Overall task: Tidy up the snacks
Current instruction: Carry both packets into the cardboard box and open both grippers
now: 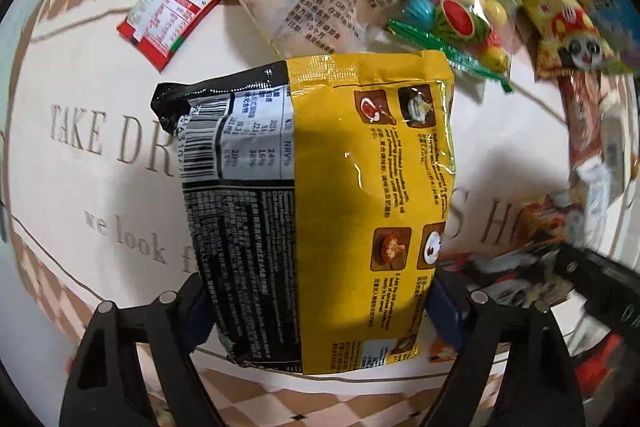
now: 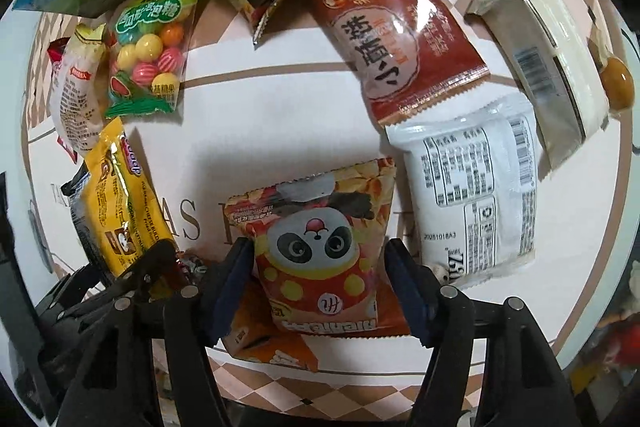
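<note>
Mostly unsorted: both grippers are working on the worktop (image 2: 280,115). Left gripper (image 1: 320,311) is clamping the yellow noodle packet (image 1: 340,187); right gripper (image 2: 318,283) is clamping the panda snack bag (image 2: 320,247). Gumball bag (image 2: 148,55) and brown pouch (image 2: 400,39) are lying scattered, awaiting placement.
</note>
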The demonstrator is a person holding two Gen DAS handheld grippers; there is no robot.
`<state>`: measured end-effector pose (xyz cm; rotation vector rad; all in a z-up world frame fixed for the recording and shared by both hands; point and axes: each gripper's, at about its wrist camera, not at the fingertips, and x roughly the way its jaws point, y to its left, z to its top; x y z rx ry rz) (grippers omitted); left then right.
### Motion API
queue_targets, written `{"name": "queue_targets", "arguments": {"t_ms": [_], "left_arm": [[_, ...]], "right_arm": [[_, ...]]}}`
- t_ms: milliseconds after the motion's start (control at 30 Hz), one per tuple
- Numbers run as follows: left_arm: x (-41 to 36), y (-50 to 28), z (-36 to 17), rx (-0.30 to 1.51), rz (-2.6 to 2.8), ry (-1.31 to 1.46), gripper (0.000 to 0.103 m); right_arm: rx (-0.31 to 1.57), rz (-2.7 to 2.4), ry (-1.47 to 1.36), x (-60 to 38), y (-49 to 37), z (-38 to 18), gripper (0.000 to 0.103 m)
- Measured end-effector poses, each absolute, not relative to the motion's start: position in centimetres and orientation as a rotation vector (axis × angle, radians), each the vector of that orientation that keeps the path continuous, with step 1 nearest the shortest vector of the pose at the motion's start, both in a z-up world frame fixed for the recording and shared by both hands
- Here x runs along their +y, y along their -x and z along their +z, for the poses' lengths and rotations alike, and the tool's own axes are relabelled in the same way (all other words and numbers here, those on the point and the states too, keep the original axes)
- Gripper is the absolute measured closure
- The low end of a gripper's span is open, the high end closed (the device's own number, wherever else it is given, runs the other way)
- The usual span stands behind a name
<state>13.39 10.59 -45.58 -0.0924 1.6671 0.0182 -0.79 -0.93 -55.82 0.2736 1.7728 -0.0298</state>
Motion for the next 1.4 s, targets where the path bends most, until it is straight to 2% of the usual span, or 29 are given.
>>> {"name": "queue_targets", "arguments": {"t_ms": [167, 333, 467, 533, 667, 767, 1133, 1400], "left_arm": [[13.0, -11.0, -46.7, 1.645, -0.001, -0.041, 0.015], [14.6, -10.4, -48.0, 1.657, -0.017, -0.005, 0.012], [15.6, -11.4, -50.6, 1.648, -0.016, 0.007, 0.014], [15.9, -11.4, -50.4, 1.642, -0.016, 0.019, 0.017], [17.7, -10.1, -50.1, 1.613, -0.006, 0.011, 0.018], [19.1, -9.0, -49.9, 1.590, -0.013, 0.016, 0.018], [23.2, -1.5, -43.9, 1.421, -0.045, -0.007, 0.018], [24.7, -1.3, -37.3, 1.313, -0.154, 0.015, 0.018]], "right_arm": [[1.780, -0.073, -0.260, -0.1, 2.9, -55.7, 0.044], [1.804, -0.073, -0.211, 1.4, 4.0, -56.6, 0.040], [1.833, -0.088, -0.142, 2.5, 5.4, -57.7, 0.039], [1.813, -0.100, -0.118, 3.3, 6.3, -57.7, 0.042], [1.778, -0.133, -0.129, 3.8, 7.3, -57.2, 0.051], [1.744, -0.152, -0.131, 2.8, 7.8, -57.6, 0.053], [1.583, -0.105, -0.261, 1.3, 13.9, -50.7, 0.055], [1.438, 0.010, -0.393, -2.0, 11.7, -41.1, 0.055]]}}
